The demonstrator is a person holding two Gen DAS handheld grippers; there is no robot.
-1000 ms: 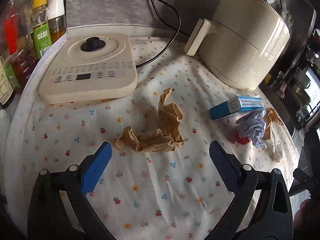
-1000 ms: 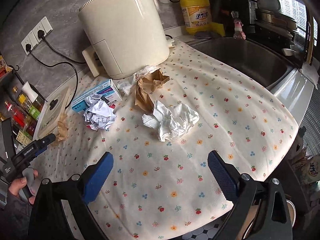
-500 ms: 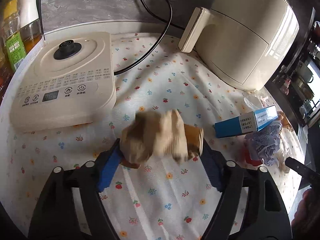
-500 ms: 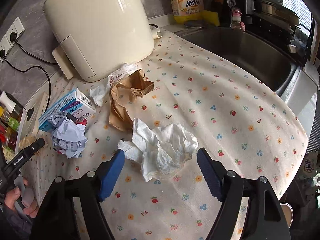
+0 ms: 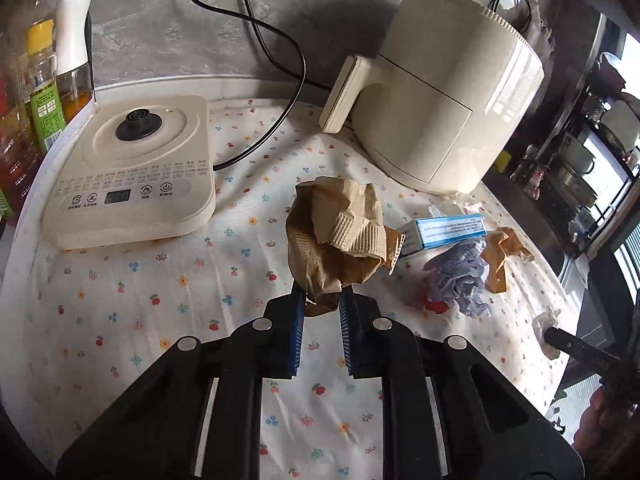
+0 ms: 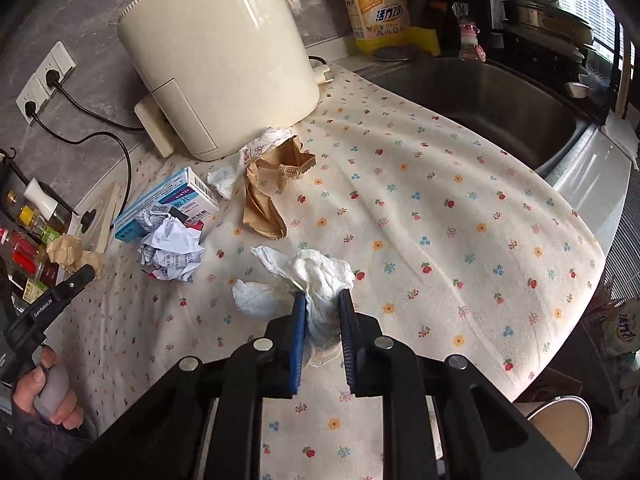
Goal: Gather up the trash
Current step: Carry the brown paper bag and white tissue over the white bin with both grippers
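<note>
**Both grippers closed on crumpled trash above the cloth-covered worktop**

Left wrist view. The worktop [image 5: 120, 320] carries a cream cloth printed with small flowers; its near and left stretches lie bare, giving open room. A flat cream appliance base [image 5: 132, 176] with a black centre knob sits at the back left, bottles [image 5: 44, 92] just beyond it at the edge. A rounded, glossy cream air fryer [image 5: 452, 96] stands at the back right, a black cord [image 5: 280, 56] trailing along the grey wall. The left gripper [image 5: 320, 304] has its blue ribbed pads drawn in narrowly on the lower end of a crumpled brown paper bag [image 5: 336, 240], which stands up clear of the cloth. To its right lie a blue and white box [image 5: 448, 232], a ball of printed paper [image 5: 460, 280] and a second brown paper scrap [image 5: 500, 256], close together.

Right wrist view. The cloth runs to the worktop's curved front edge on the right; a steel sink [image 6: 488, 104] borders it behind, with a yellow detergent bottle [image 6: 378, 4] at the wall. The cloth's right half is bare. The right gripper [image 6: 322, 312] is closing, its pads pressing on a soft, wrinkled white tissue [image 6: 316, 280] whose loose ends spread left over the cloth. The person's left hand [image 6: 44, 392] grips the other tool's handle at the lower left.
</note>
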